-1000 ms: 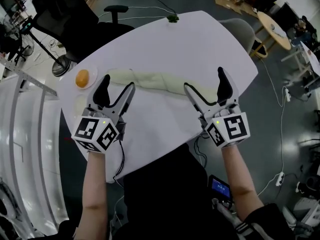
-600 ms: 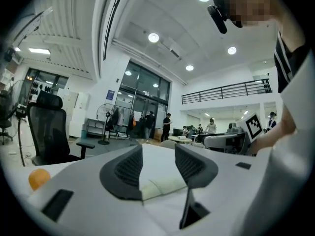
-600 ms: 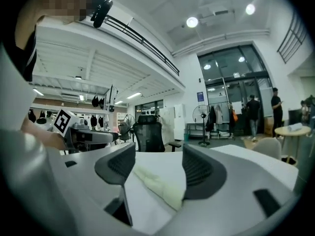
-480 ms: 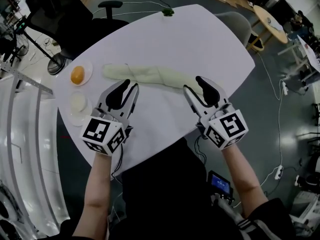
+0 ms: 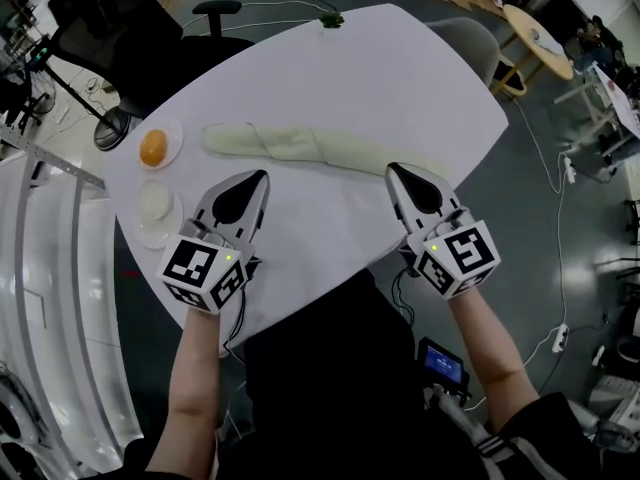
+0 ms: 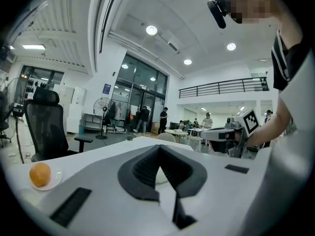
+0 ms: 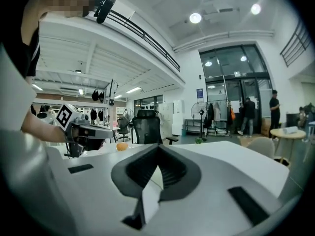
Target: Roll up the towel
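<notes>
The towel (image 5: 320, 148) lies as a long pale roll across the white table (image 5: 380, 68). My left gripper (image 5: 262, 175) is just in front of the roll's middle left, apart from it. Its jaws have just been closing and now meet with nothing between them. My right gripper (image 5: 392, 168) is at the roll's right end, and its jaws have also just closed on nothing. In the left gripper view the left gripper (image 6: 158, 147) has its tips together. In the right gripper view the right gripper (image 7: 158, 146) does too.
An orange (image 5: 153, 148) sits on a small plate at the table's left, with a second plate (image 5: 153, 203) nearer me. A small green thing (image 5: 327, 20) lies at the far edge. A black office chair (image 5: 110, 28) stands behind the table's left.
Both grippers' jaws went from wide open to closed. Both grippers drew back from the roll towards me and sank lower. The towel roll has stayed in place.
</notes>
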